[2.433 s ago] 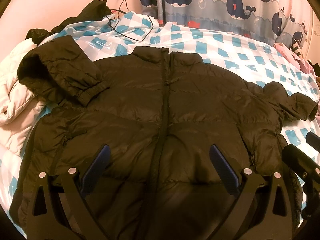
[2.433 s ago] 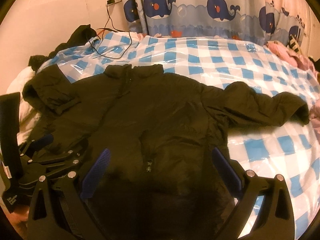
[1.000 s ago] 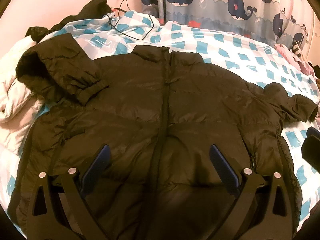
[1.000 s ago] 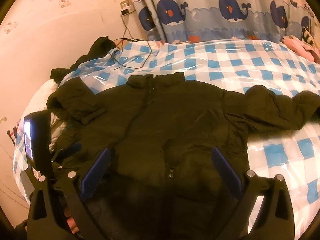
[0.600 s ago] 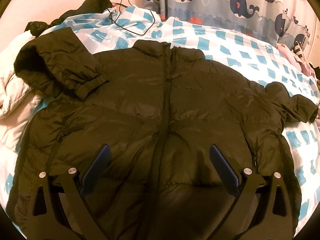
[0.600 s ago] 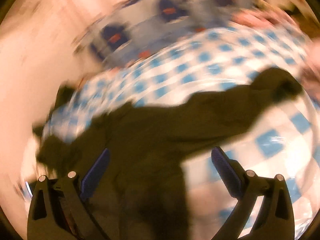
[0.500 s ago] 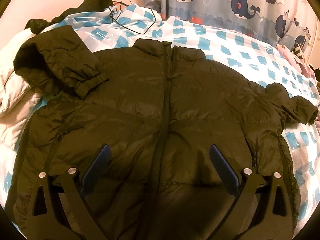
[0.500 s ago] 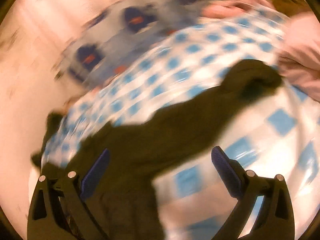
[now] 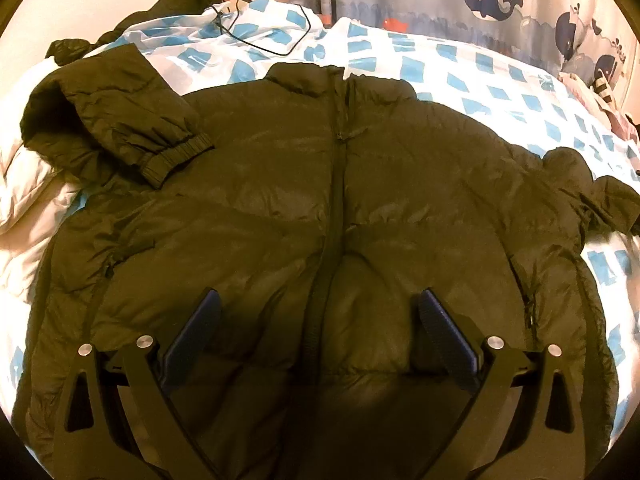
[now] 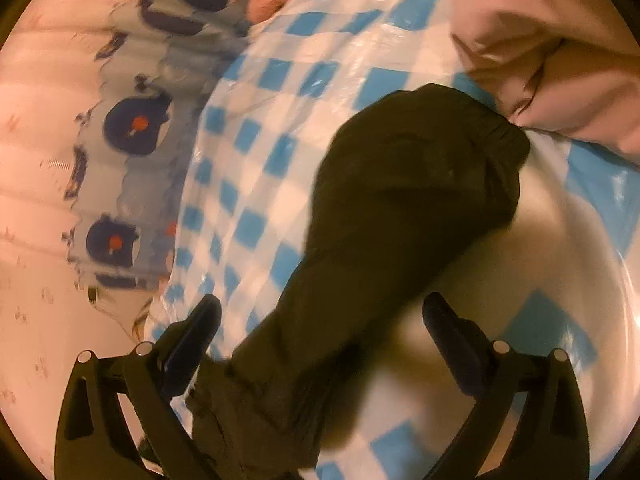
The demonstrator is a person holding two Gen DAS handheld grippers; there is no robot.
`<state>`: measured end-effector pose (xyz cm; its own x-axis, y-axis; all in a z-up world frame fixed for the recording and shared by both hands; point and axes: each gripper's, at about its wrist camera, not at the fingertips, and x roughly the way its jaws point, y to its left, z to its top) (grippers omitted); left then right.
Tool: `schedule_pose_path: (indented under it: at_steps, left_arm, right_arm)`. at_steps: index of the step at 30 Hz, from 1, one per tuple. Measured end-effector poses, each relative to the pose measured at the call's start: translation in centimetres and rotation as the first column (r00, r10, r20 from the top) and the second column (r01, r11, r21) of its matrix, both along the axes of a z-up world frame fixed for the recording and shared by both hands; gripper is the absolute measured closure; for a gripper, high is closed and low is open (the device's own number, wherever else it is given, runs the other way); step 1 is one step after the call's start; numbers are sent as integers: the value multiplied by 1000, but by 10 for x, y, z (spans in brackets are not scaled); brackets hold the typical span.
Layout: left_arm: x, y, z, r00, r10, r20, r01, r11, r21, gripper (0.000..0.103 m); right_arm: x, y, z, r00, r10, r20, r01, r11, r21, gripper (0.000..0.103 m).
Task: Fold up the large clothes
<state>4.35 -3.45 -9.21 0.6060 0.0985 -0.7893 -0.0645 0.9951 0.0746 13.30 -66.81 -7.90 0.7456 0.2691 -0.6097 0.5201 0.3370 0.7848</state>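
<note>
No brand, label or readable writing anywhere in either view; only printed navy whales with red spots on the pale blue curtain (image 9: 500, 4) behind the bed.

Dark olive-black puffer jacket (image 9: 320, 208) spread flat, front side up, on the blue-and-white checked bed cover (image 9: 460, 76), zip closed down the middle, collar toward the curtain. One sleeve with elastic cuff (image 9: 172, 156) folded back over the chest on the left side of the left wrist view; the other sleeve (image 10: 400, 200) stretched out sideways over the checked cover, its gathered cuff touching or nearly touching a pale pink cloth (image 10: 560, 40) at the edge of the bed.

Left gripper (image 9: 320, 328) above the lower part of the jacket, jaws wide apart, nothing between them, blue pads (image 9: 192, 332) on both sides of the zip line. Right gripper (image 10: 320, 332) above the stretched sleeve, jaws also wide apart, the sleeve passing between them in the picture but not pinched; contact not possible to judge, view a little blurred.

Around: white quilted bedding (image 9: 24, 184) at the left side under the folded sleeve, a black garment (image 9: 176, 0) crumpled near the wall, a thin black cable (image 9: 264, 40) lying in a loop on the cover beyond the collar. Pink wall (image 10: 36, 128) with small marks behind the curtain.
</note>
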Motion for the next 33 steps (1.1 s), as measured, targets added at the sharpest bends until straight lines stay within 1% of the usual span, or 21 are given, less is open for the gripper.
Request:
schedule_pose_path:
  at_steps: [2, 3, 4, 5, 6, 7, 8, 10, 11, 12, 14, 16, 17, 19, 22, 24, 25, 28, 29, 32, 33]
  left_arm:
    - [1, -1, -2, 1000, -1, -4, 1, 1000, 4, 8]
    - [1, -1, -2, 1000, -1, -5, 1, 1000, 6, 8]
    - [2, -1, -3, 1000, -1, -7, 1, 1000, 9, 8]
    - [2, -1, -4, 1000, -2, -8, 2, 1000, 11, 8]
    - [2, -2, -5, 1000, -2, -9, 2, 1000, 14, 8]
    - [2, -2, -5, 1000, -2, -10, 2, 1000, 17, 8]
    - [2, -3, -6, 1000, -3, -10, 3, 1000, 19, 8]
    - [2, -4, -6, 1000, -3, -9, 3, 1000, 21, 8]
    - [1, -4, -6, 1000, -3, -6, 3, 1000, 20, 8]
    - [1, -4, -5, 1000, -3, -2, 3, 1000, 17, 8]
    - [1, -5, -5, 1000, -2, 0, 2, 1000, 16, 8]
    - [1, -5, -5, 1000, -1, -1, 1, 1000, 15, 8]
    - [1, -5, -5, 1000, 0, -2, 0, 1000, 13, 8]
    - [1, -4, -4, 1000, 1, -5, -1, 1000, 7, 8]
    - [1, 0, -1, 1000, 3, -14, -3, 1000, -27, 8]
    - [1, 4, 2, 1000, 4, -14, -5, 999, -53, 8]
    - [0, 7, 5, 1000, 7, -12, -8, 998, -66, 8]
    - [0, 16, 12, 1000, 26, -8, -27, 996, -82, 8]
    - [0, 19, 13, 999, 35, -9, -36, 996, -86, 8]
    - [2, 32, 16, 997, 67, -25, -69, 992, -103, 8]
    - [2, 38, 17, 996, 78, -31, -81, 991, -107, 8]
  right_arm:
    - [3, -13, -10, 999, -44, 0, 44, 999, 10, 13]
    - [3, -19, -13, 998, -57, 6, 57, 998, 9, 27]
    - [5, -24, -15, 998, -63, 4, 63, 998, -3, 55]
    - [8, -28, -18, 998, -55, 8, 55, 998, -10, 70]
    - [11, -31, -19, 999, -48, 15, 48, 999, -10, 93]
    - [12, -33, -18, 999, -41, 23, 41, 999, -24, 94]
    - [13, -32, -8, 999, -27, 41, 30, 997, -75, 95]
    - [15, -25, 21, 996, 20, 86, -1, 975, -221, 96]
    - [14, -15, 50, 987, 78, 144, -24, 940, -340, 96]
    - [11, -5, 69, 976, 115, 182, -31, 912, -410, 96]
    - [-1, 17, 111, 943, 200, 267, -27, 843, -537, 96]
    - [-7, 28, 126, 937, 228, 264, -34, 813, -581, 96]
    - [-5, 29, 125, 941, 227, 249, -43, 813, -581, 96]
    - [-2, 26, 113, 960, 197, 198, -58, 834, -548, 96]
    - [0, 22, 96, 980, 132, 152, -38, 863, -503, 96]
    - [-5, 26, 95, 984, 112, 141, -25, 861, -507, 96]
    - [-7, 32, 100, 983, 111, 143, -20, 852, -523, 96]
    - [-4, 55, 127, 978, 140, 158, -19, 803, -595, 96]
    - [-2, 66, 138, 974, 157, 165, -21, 785, -620, 96]
    - [11, 114, 181, 953, 235, 190, -34, 710, -703, 96]
    - [15, 130, 192, 946, 258, 198, -38, 693, -720, 96]
